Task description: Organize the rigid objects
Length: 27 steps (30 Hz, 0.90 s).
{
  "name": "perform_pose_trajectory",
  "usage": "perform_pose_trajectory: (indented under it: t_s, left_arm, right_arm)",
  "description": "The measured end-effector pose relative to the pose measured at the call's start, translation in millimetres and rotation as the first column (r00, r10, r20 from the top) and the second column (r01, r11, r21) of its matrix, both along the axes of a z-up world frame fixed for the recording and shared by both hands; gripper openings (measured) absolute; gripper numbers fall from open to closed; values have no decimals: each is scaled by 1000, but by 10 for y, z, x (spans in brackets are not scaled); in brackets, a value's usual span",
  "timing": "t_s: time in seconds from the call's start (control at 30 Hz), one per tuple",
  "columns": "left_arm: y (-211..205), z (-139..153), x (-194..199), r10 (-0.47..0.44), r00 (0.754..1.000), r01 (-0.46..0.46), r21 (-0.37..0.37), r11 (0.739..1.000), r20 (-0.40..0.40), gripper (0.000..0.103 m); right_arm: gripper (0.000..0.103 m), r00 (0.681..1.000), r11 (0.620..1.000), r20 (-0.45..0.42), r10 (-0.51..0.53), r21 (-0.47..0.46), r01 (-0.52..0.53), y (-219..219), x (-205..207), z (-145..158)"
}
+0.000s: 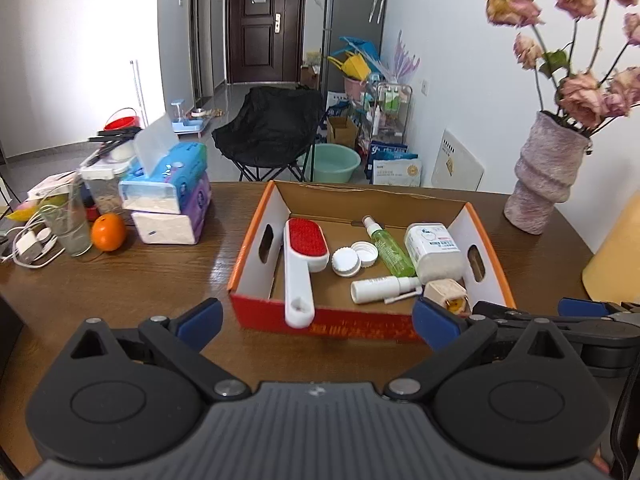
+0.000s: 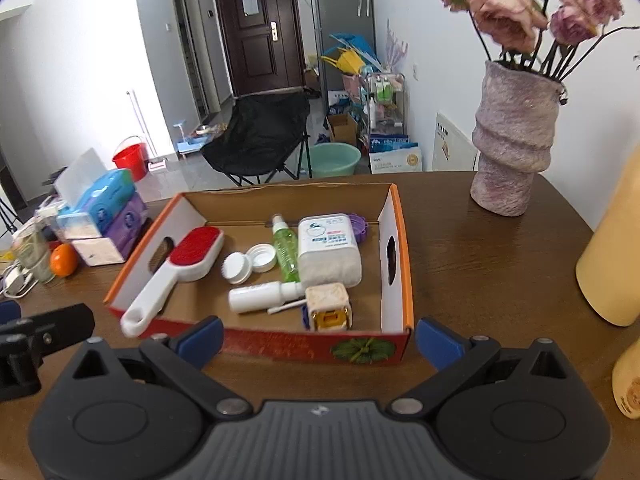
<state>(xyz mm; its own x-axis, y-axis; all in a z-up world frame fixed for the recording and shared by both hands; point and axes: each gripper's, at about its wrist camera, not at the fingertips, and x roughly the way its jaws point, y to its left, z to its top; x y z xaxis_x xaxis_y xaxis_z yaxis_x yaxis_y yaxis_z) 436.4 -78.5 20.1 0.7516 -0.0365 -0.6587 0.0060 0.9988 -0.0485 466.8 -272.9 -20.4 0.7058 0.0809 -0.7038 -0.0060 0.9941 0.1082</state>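
Bright daylight, fisheye-warped edges, blurred flowers (image 1: 576,12)

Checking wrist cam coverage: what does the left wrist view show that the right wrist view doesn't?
Left wrist only: the right gripper at its right edge, and a white charger with its cable far left.

Right wrist only: a purple comb-like item behind the white bottle, a green sticker on the box front, and yellow bottles at right.

Both: the cardboard box, red brush, orange, vase.
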Motion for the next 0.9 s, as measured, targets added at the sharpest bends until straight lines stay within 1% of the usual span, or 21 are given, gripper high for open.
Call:
perform_pose_trajectory:
  t_s: [0.17, 0.4, 0.77, 0.9]
  left_arm:
    - [46, 79, -449, 0, 1000, 0, -5, 1000, 21, 103]
    - [101, 152, -1083, 2, 999, -1, -12, 1000, 55, 103]
    - [221, 199, -2064, 14, 992, -11, -26, 1000, 122, 103]
    - [269, 174, -2396, 23, 991, -19, -30, 999, 133, 103]
  right_arm:
    - [103, 999, 1000, 33, 13, -4, -13, 39, -427, 108]
    - [103, 997, 1000, 68, 20, -5, -20, 52, -1004, 176]
    - [103, 988, 999, 152, 33, -11, -32, 43, -2031, 255]
    - [103, 981, 999, 187, 39, -12, -38, 37, -2439, 253]
